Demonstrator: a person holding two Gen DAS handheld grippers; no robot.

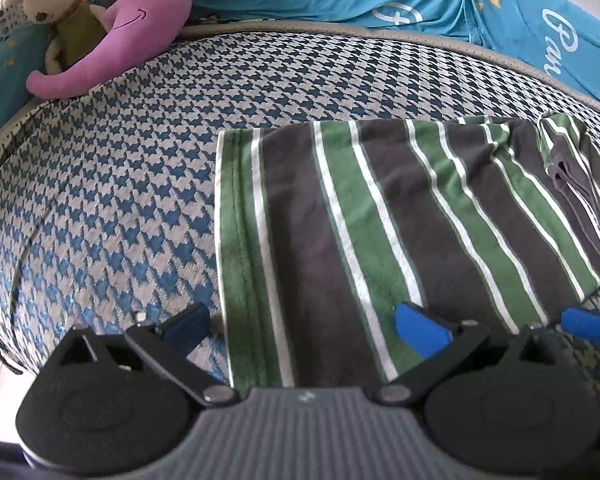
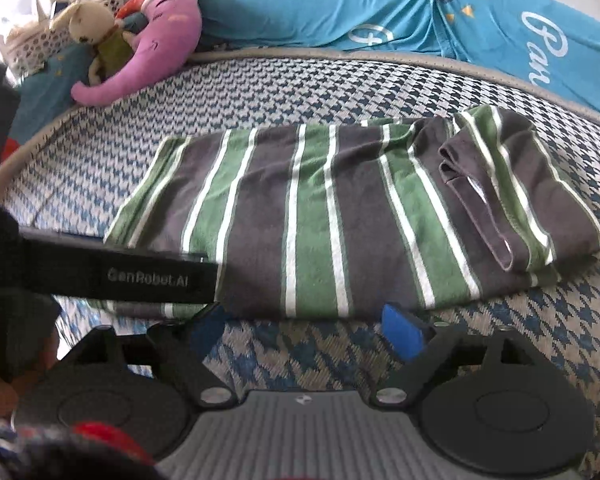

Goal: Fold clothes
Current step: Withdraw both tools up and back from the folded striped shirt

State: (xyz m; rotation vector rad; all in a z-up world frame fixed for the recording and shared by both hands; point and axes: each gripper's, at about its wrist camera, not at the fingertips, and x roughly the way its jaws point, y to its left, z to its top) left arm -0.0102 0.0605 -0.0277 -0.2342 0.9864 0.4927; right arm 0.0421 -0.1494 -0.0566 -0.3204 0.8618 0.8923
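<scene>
Shirt [image 2: 340, 216], 1 striped green/grey, lies folded on houndstooth mattress [image 1: 120, 168] w/ 2 plush toys, purple [image 1: 132, 28] and cream [image 1: 56, 4], at far corner. Left gripper [image 1: 304, 326] low over shirt's near hem, fingers apart, empty. Right gripper [image 2: 306, 330] low just before near edge, fingers apart, empty.

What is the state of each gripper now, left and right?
Left gripper: open, holding nothing, at the near edge of the striped shirt.
Right gripper: open, holding nothing, just short of the shirt.
</scene>
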